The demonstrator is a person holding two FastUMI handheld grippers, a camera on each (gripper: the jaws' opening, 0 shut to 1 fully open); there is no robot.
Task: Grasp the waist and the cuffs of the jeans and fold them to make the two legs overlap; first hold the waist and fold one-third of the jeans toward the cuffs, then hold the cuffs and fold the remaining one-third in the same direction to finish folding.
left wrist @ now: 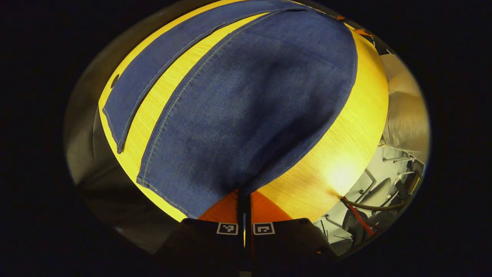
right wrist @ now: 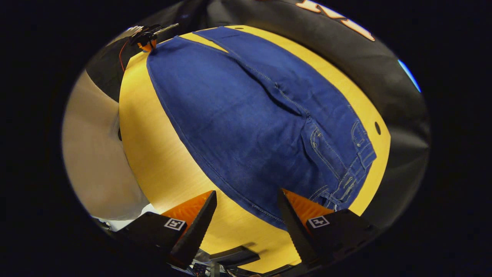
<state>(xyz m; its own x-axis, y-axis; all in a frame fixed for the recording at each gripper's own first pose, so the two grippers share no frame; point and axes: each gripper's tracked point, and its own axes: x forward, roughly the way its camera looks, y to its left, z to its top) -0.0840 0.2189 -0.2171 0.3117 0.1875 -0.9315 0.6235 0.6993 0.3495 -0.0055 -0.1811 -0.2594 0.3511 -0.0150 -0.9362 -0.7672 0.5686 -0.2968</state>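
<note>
We see the jeans [right wrist: 250, 127] spread flat on the yellow wood-grain surface [right wrist: 153, 154], legs side by side, not overlapped; in the right gripper view the waist [right wrist: 355, 161] with belt loops and pocket stitching sits at lower right, and the legs run away toward the far end of the surface.

Left tongs [left wrist: 244, 200]: fingers pressed together with hardly a gap, and a cuff corner of the near leg [left wrist: 250, 115] pinched between them; the denim rises from the surface into the grip, so we read them as clamped on the jeans. The other leg [left wrist: 153, 73] lies flat further left, with a strip of bare surface [left wrist: 173, 77] between the two legs. In the right gripper view we also catch the left tongs [right wrist: 148, 40] far off at the top, sitting at the cuff corner of the jeans.

Right tongs [right wrist: 246, 207]: spread wide, holding nothing; they hover at the near edge of the surface, one finger [right wrist: 296, 215] over the hem of the denim just by the waist, the other finger [right wrist: 196, 223] over bare wood; we cannot tell whether either touches the cloth.

A small dark hole [right wrist: 377, 127] in the surface sits just beyond the waist. Pale cloth [left wrist: 407, 115] hangs past the surface edge.
</note>
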